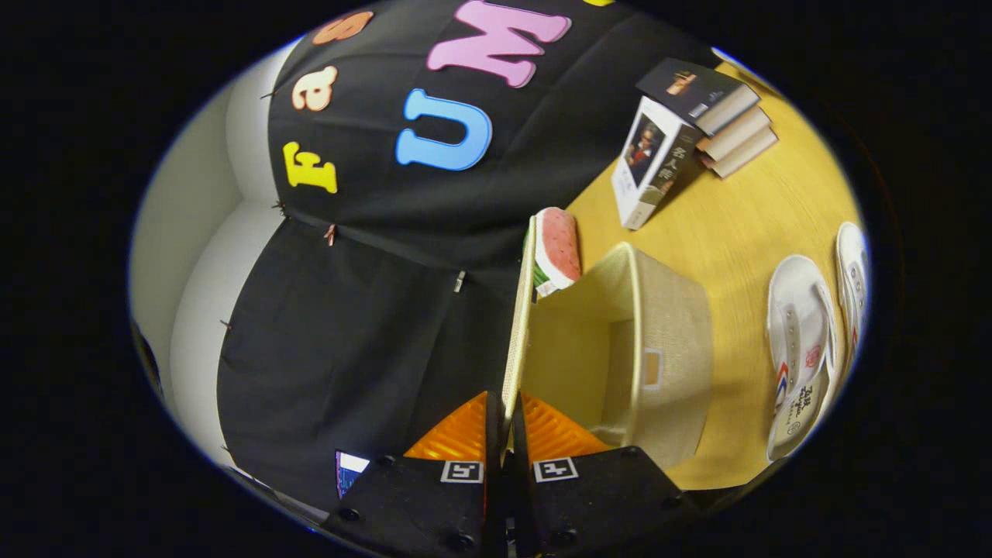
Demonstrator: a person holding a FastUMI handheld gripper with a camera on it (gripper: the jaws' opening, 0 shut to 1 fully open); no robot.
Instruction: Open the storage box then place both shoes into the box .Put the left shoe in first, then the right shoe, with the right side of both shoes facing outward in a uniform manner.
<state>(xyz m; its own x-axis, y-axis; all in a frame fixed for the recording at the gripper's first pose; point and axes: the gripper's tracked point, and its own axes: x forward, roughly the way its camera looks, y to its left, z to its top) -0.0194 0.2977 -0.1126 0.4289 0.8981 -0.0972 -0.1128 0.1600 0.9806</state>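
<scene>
One tool point(504, 422), fingers closed together on the lid point(518, 325), seen edge-on between them. One box point(666, 364), open, at 1 o'clock from the fingers; its floor is partly hidden by its walls. Two shoes point(806, 349) on the counter point(736, 225) at 2 o'clock beyond the box; the farther shoe is cut off. One watermelon-slice item point(559, 252) at 12 o'clock behind the lid, partly hidden. One upright book point(649, 159), three stacked books point(725, 120) beside it at 1 o'clock.
</scene>
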